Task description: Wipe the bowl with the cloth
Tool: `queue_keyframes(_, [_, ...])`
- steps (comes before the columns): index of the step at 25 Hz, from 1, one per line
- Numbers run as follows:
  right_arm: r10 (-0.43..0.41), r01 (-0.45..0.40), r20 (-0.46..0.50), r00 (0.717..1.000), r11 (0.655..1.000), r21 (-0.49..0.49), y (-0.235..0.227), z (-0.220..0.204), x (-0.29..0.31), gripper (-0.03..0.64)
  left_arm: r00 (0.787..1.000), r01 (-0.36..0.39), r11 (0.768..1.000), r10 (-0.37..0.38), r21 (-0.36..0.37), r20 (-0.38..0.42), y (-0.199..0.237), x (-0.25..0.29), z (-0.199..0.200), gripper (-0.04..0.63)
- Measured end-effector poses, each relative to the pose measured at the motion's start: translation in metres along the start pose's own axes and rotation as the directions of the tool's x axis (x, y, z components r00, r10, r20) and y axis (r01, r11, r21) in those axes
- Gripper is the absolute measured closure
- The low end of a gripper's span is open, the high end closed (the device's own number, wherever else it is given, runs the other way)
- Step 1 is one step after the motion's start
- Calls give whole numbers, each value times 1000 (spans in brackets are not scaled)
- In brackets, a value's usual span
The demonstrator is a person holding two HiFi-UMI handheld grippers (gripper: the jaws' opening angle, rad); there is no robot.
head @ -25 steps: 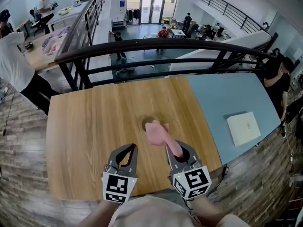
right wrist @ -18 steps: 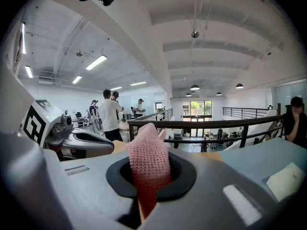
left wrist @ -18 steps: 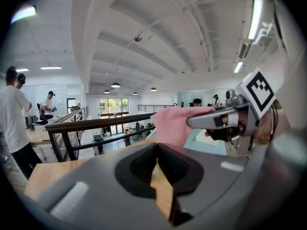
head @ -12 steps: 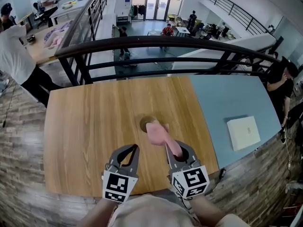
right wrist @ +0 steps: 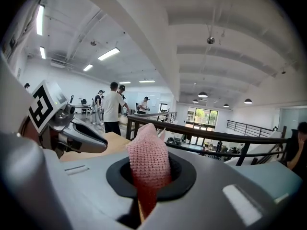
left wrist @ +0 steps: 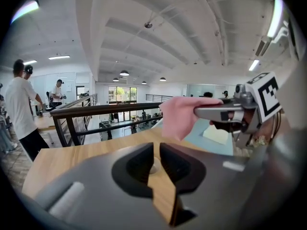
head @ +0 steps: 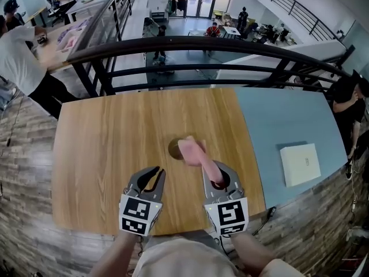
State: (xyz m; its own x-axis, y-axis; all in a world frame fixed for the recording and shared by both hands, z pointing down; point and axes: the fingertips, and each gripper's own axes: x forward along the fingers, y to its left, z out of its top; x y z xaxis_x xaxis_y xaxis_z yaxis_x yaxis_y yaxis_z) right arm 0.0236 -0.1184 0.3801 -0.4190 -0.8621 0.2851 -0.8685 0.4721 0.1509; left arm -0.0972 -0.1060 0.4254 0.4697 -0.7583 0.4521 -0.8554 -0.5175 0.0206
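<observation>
Sitting far-left of the right tongs (head: 206, 166), which clamp the cloth (head: 196, 154), the bowl (head: 174, 149) lies straight beyond the left tongs (head: 159, 170), whose jaws have just been opening, empty.

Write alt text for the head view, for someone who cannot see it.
Seen from above, the right gripper holds a pink cloth over a small bowl in the middle of a wooden table. The left gripper beside it has just been opening its jaws, with nothing between them.
</observation>
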Motion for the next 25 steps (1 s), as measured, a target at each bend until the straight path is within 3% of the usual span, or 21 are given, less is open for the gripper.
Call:
queue_keyframes(5, [36, -36, -23, 999, 999, 0, -15, -15, 25, 601, 999, -8, 998, 5, -66, -38, 6, 33, -8, 534])
queue_keyframes(10, [80, -73, -61, 995, 992, 106, -27, -36, 53, 601, 992, -11, 997, 1, -82, -123, 11, 69, -24, 506])
queue_keyframes(16, [104, -89, -116, 988, 988, 130, -31, -66, 99, 601, 979, -7, 994, -16, -109, -202, 31, 122, -51, 506])
queue_keyframes(25, [132, -103, -187, 973, 982, 159, -36, -111, 145, 601, 952, -14, 977, -52, -213, -300, 53, 184, -99, 489])
